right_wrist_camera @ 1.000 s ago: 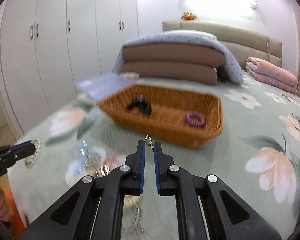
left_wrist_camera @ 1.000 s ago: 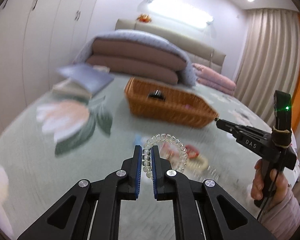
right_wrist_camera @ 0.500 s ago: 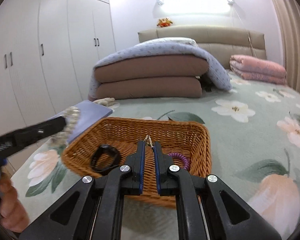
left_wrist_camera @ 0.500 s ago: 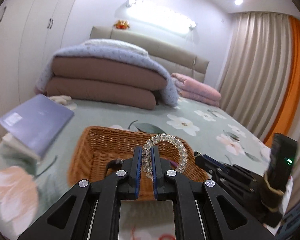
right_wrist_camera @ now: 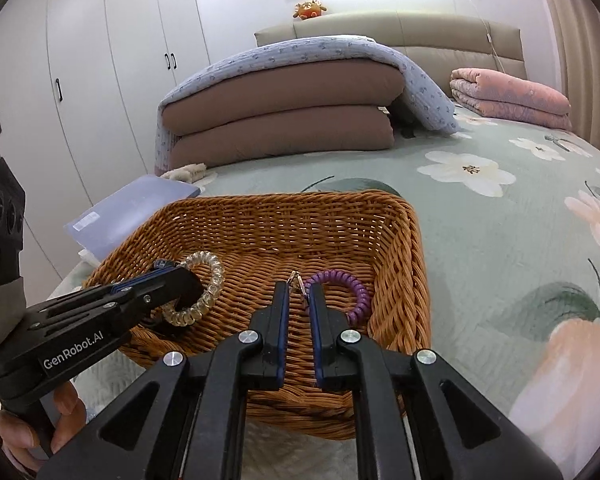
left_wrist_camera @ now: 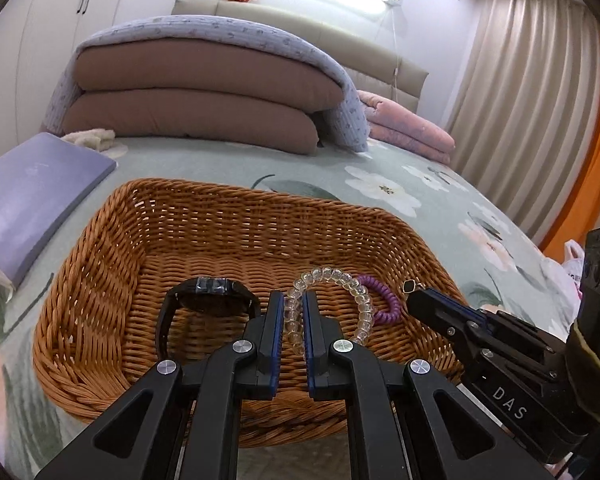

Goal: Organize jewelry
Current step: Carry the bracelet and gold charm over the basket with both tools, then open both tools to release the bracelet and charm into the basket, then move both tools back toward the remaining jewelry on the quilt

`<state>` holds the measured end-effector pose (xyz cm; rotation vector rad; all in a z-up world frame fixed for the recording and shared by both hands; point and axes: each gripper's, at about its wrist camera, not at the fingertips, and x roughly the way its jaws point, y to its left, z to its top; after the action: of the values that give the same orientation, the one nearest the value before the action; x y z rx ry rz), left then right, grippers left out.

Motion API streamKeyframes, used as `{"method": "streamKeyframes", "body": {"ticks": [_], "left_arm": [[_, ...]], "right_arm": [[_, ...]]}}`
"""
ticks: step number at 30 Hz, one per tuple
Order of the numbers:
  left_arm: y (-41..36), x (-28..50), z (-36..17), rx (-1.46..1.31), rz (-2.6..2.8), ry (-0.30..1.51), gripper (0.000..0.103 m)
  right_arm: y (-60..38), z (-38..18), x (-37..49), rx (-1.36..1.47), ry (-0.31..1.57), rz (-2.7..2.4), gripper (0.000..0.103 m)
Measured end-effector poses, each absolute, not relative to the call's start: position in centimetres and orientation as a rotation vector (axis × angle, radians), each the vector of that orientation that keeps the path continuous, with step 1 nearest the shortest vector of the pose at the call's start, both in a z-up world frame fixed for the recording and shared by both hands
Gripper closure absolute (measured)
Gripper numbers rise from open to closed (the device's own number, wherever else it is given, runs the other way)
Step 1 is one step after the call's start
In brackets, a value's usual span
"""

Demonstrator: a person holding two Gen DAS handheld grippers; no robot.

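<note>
A wicker basket (left_wrist_camera: 100,264) (right_wrist_camera: 404,248) stands on the bed. My left gripper (left_wrist_camera: 293,300) (right_wrist_camera: 168,280) is shut on a clear bead bracelet (left_wrist_camera: 340,280) (right_wrist_camera: 210,284) and holds it over the basket's inside. My right gripper (right_wrist_camera: 299,289) (left_wrist_camera: 418,300) is shut on a thin chain with a small clasp (right_wrist_camera: 296,278); a dark pendant (left_wrist_camera: 411,287) shows at its tip. It hovers over the basket's right part. A black watch (left_wrist_camera: 210,300) and a purple coil band (left_wrist_camera: 384,304) (right_wrist_camera: 352,284) lie in the basket.
A lilac book (left_wrist_camera: 28,196) (right_wrist_camera: 136,208) lies left of the basket. Folded brown quilts under a blue cover (left_wrist_camera: 196,92) (right_wrist_camera: 284,116) and a pink blanket (right_wrist_camera: 508,96) sit at the bed's head. The flowered sheet (right_wrist_camera: 520,220) spreads to the right.
Both grippers have moved forward from low over the sheet to above the basket, carrying the bracelet and the chain. The basket now fills both views.
</note>
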<state>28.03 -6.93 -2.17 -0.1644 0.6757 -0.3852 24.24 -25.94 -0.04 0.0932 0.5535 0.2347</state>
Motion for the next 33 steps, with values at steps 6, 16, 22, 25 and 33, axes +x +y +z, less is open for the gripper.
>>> {"method": "streamKeyframes", "body": {"ticks": [6,16,22,25,33], "left_arm": [[-7.3,28.1,-2.2,-0.148,-0.393,0.688,0.094],[-7.0,27.8,-1.8,-0.165,-0.423,0.686,0.077],[-6.3,26.8,-0.7,-0.19,-0.43,0.633,0.073],[-5.7,25.8,0.3,-0.197,-0.423,0.593,0.073],[-2.1,19.4,4.9,-0.256,-0.412,0.498,0.062]], "right_arm": [[-26.2,-0.2,24.6,0.105,0.565,0.237,0.09],[-26.9,0.1,24.1,0.153,0.543,0.24,0.079],[-27.3,0.8,23.3,0.177,0.503,0.234,0.079],[-27.5,1.8,22.0,0.192,0.467,0.243,0.079],[-26.8,4.3,11.9,0.144,0.387,0.267,0.059]]}}
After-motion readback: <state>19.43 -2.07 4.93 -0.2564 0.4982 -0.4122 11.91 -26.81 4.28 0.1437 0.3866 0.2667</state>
